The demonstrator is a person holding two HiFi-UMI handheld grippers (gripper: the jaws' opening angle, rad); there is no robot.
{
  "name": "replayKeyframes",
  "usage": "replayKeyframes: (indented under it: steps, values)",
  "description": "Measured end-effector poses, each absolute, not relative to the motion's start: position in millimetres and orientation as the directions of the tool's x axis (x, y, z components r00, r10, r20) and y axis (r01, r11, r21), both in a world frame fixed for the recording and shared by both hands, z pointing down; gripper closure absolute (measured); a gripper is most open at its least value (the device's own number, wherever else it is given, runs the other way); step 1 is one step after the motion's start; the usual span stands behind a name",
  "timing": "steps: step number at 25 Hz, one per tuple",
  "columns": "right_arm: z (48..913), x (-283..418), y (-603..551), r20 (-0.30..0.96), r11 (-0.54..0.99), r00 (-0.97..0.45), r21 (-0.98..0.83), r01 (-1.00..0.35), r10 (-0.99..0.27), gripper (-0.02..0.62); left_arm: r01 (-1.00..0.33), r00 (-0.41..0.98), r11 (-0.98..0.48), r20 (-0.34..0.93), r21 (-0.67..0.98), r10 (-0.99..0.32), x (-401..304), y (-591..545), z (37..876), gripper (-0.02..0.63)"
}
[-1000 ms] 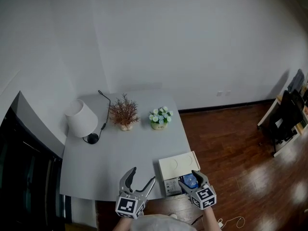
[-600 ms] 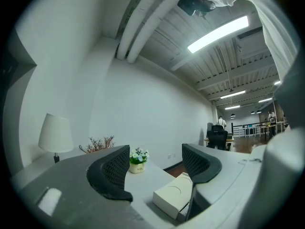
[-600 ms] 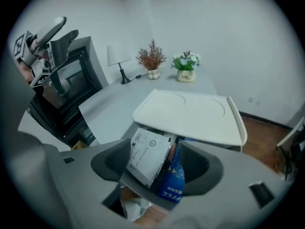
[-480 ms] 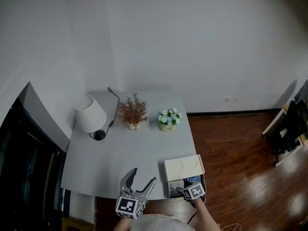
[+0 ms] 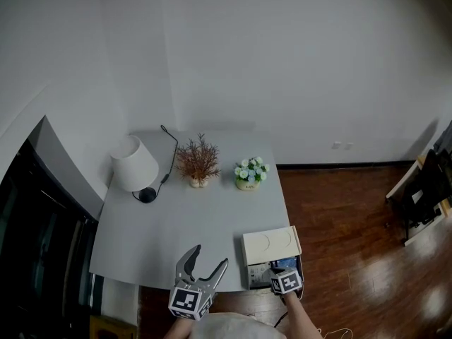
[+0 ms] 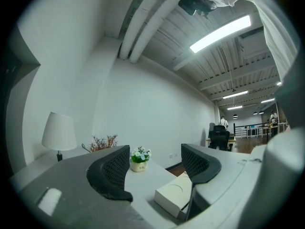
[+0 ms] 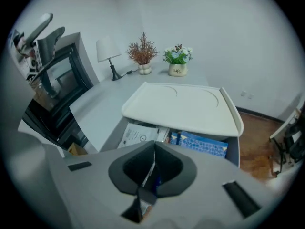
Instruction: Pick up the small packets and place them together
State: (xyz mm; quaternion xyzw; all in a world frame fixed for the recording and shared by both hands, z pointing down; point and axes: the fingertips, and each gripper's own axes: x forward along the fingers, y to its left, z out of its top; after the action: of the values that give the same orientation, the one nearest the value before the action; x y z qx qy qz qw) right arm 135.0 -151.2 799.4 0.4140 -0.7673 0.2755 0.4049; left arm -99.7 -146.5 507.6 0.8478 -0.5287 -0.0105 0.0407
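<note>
with my right gripper [image 7: 153, 166] dipped into the open end of the white-lidded box [image 5: 270, 244] at the table's [image 5: 183, 224] near right corner, its jaws have just been closing and now stand pressed together on the thin white edge of what looks to be 1 small packet [image 7: 149, 171]. more of the load lies in the box under the lid's lip: a white printed packet [image 7: 138, 135] on the left, a blue patterned packet [image 7: 200, 144] on the right, side by side. my left gripper [image 5: 210, 258] hangs level over the table's front edge, jaws spread wide with nothing between them.

the pinch is narrow, only on a rim, so as i judge it the lift should go slowly and straight up out of the opening, drawn a little toward me so the packet clears the overhanging lid instead of catching under it. if the sliver starts to slide, better to set it down and bite deeper than to drag it. the bare grey tabletop left of the box, well clear of the lamp [image 5: 134, 174], the dried sprig [image 5: 198, 162] and the flower pot [image 5: 248, 175] at the far side, looks the natural gathering spot; each packet should land touching the last. by my reckoning the task is barely begun, with no packet on the tabletop yet.
</note>
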Motion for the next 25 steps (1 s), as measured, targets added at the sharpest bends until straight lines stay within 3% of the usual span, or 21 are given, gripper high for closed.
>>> replayKeyframes:
  steps: [10, 20, 25]
  values:
    - [724, 130, -146, 0.716, 0.551, -0.461, -0.127, -0.825, -0.525, 0.592, -0.885, 0.46, -0.457, 0.017, 0.088, -0.888, -92, -150, 506, 0.278]
    - [657, 96, -228, 0.544, 0.634, -0.37, 0.451, -0.628, -0.753, 0.592, -0.889, 0.453, -0.451, 0.007, 0.079, -0.891, -93, -149, 504, 0.278]
    - [697, 69, -220, 0.593, 0.698, -0.371, 0.578, -0.422, -0.715, 0.592, -0.9, 0.432, -0.43, 0.008, 0.076, -0.902, -102, -147, 502, 0.278]
